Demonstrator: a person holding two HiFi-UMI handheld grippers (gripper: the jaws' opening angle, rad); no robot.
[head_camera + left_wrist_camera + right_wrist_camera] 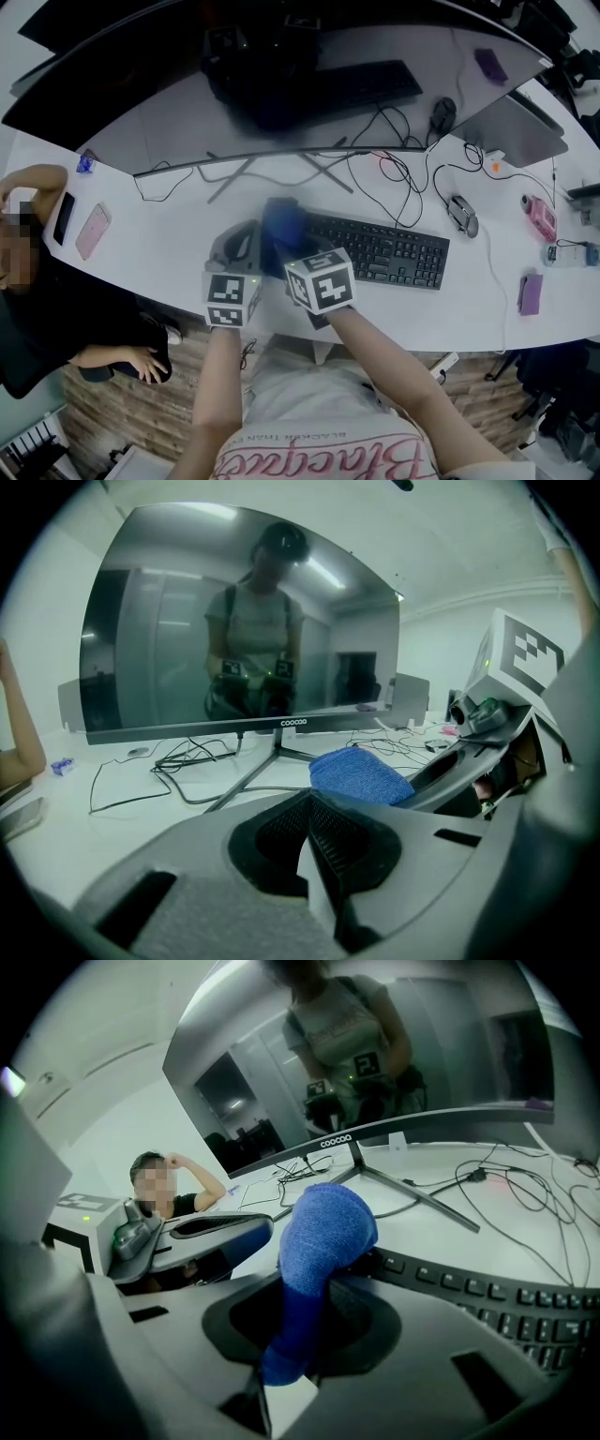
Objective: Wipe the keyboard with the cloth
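Note:
A black keyboard (384, 251) lies on the white desk (159, 244) in front of the monitor; its left end shows in the right gripper view as the keyboard (497, 1302). My right gripper (286, 246) is shut on a blue cloth (281, 225), which bulges out beyond the jaws as the cloth (314, 1251) over the keyboard's left end. My left gripper (239, 246) sits just left of it, jaws closed together with nothing between them. In the left gripper view the cloth (361, 775) shows to the right.
A wide curved monitor (281, 84) stands behind the keyboard on a thin-legged stand, with loose cables (403, 173) around it. A mouse (461, 214) lies right of the keyboard. Two phones (80, 225) lie far left, where a seated person (37, 281) leans.

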